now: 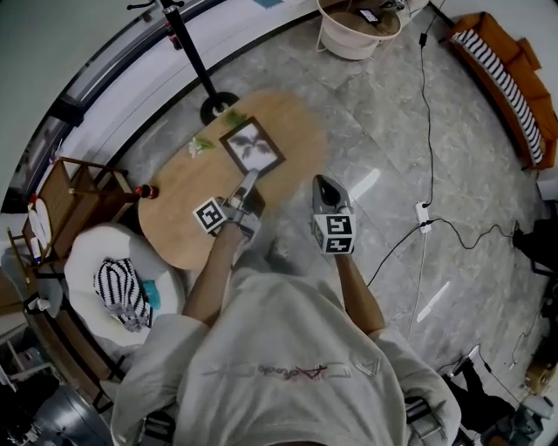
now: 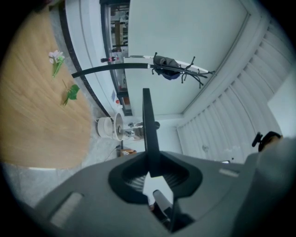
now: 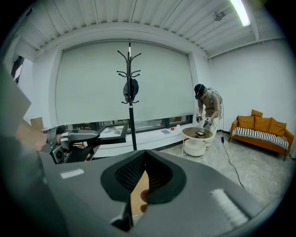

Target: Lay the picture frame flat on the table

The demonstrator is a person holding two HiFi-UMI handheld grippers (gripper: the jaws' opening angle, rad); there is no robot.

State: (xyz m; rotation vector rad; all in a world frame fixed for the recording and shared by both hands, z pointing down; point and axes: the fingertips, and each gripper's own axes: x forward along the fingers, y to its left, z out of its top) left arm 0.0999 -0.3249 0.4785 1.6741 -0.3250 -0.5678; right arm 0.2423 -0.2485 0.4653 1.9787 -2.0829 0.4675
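The picture frame (image 1: 252,146), dark-rimmed with a leaf print, faces up over the far half of the oval wooden table (image 1: 174,222). My left gripper (image 1: 250,177) is shut on its near edge. In the left gripper view the frame (image 2: 147,120) shows edge-on as a thin dark strip rising from between the jaws of the left gripper (image 2: 149,169). The right gripper view shows the frame (image 3: 108,134) held about level; I cannot tell whether it touches the table. My right gripper (image 1: 321,180) hovers beside the table's right rim, shut (image 3: 144,159) and holding nothing.
Small flowers and green sprigs (image 1: 200,145) lie left of the frame; a red object (image 1: 146,191) sits at the table's left edge. A coat stand (image 1: 193,57) rises behind. A white chair (image 1: 118,287), a round white table (image 1: 356,26), a floor cable (image 1: 425,213) and another person (image 3: 206,109) surround.
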